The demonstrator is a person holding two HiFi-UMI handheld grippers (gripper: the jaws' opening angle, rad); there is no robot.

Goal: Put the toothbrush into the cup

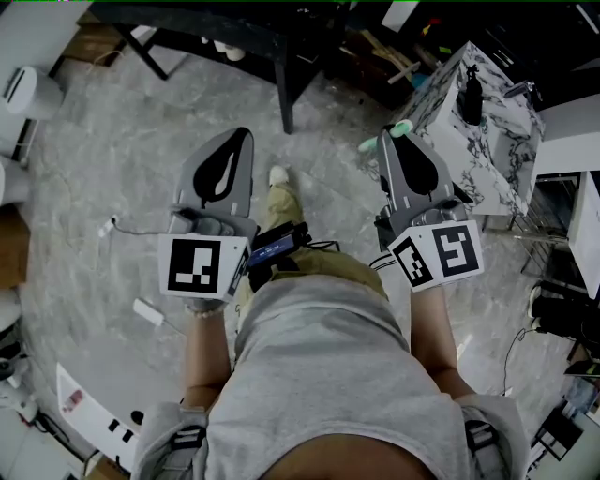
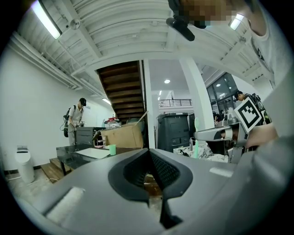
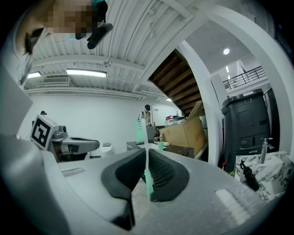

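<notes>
My right gripper is shut on a toothbrush with a white neck and a mint-green handle, which stands upright between the pads. From above, the toothbrush's green end pokes out at the tip of the right gripper. A small green cup stands far ahead on a dark table; the same cup also appears in the left gripper view. My left gripper is shut with nothing between its jaws. In the head view the left gripper is held level beside the right one, over the floor.
A marble-patterned counter carrying a dark bottle stands just right of the right gripper. The dark table is ahead across grey floor. A cardboard box, a black bin and a person with a backpack are beyond.
</notes>
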